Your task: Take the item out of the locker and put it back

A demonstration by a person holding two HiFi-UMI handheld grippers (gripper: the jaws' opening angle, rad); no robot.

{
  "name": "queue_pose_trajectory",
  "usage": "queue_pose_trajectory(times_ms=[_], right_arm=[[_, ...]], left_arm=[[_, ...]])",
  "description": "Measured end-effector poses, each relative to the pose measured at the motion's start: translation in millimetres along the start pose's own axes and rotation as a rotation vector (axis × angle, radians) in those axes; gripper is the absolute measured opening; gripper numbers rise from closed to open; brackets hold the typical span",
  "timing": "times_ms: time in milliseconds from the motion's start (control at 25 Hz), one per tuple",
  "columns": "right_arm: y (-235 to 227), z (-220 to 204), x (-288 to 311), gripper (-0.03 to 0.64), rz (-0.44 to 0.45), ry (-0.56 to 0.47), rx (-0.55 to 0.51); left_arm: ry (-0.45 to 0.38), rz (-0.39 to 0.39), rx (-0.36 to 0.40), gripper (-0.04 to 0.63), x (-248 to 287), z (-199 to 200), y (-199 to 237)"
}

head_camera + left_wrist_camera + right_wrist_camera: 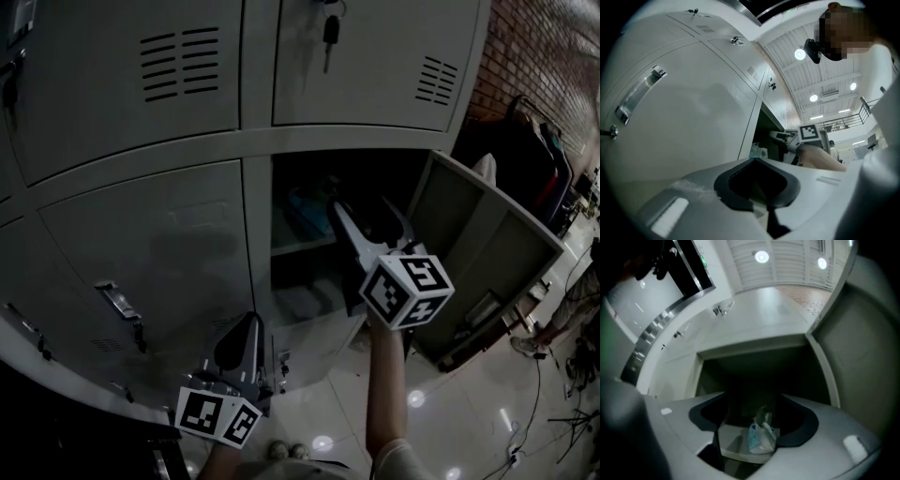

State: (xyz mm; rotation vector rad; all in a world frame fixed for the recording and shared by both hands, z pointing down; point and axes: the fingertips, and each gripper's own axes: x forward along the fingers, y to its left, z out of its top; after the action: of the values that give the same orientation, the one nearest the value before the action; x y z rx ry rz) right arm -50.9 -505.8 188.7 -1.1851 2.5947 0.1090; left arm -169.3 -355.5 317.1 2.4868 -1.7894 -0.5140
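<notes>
Left claw (pixel 242 339) (pixel 757 185): clenched, jaws together with nothing between them, held low in front of a closed door (pixel 150 253) of the locker bank. The door's handle (pixel 640 96) sits up and to that claw's left. To this claw's right is the open locker (pixel 309 178), a dark compartment with a shelf (pixel 740 453) partway down. The packet (pixel 761 434) (pixel 303 211), pale blue-white crumpled plastic, stands on that shelf, ahead of the right claw's tips and in line with the gap between them. Right claw (pixel 364 217) (pixel 754 416): released, jaws spread wide, tips at the mouth of the compartment. The packet sits farther in than the pads and neither pad presses it, so this claw holds nothing. The marker cube (pixel 408 289) rides behind the jaws, with a bare forearm (pixel 384 394) below it. The open door (pixel 487 248) is swung out to this claw's right.
</notes>
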Motion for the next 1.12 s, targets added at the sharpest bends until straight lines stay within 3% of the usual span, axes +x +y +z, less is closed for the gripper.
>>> queue_pose_trajectory(times_ms=[120, 200, 360, 480, 640, 1120], right_arm=[[29, 24, -44, 0.310, 0.088, -0.083, -0.029], [50, 19, -78, 0.286, 0.125, -0.101, -0.050], [64, -18, -139, 0.114, 0.066, -0.142, 0.006], [54, -71, -157, 0.007, -0.005, -0.083, 0.133], [54, -102, -171, 0.003, -0.040, -0.021, 0.183], [53, -84, -179, 0.003, -0.035, -0.042, 0.166]], left_arm=[[0.010, 0.031, 0.061, 0.005, -5, -1, 5], [0.013, 0.045, 0.057, 0.005, -11, -2, 9], [0.007, 0.053, 0.053, 0.005, -17, 0, 11], [0.004, 0.046, 0.073, 0.005, -16, 1, 7], [-0.003, 0.026, 0.095, 0.005, -14, 4, -2], [0.005, 0.016, 0.093, 0.005, -15, 1, -16]])
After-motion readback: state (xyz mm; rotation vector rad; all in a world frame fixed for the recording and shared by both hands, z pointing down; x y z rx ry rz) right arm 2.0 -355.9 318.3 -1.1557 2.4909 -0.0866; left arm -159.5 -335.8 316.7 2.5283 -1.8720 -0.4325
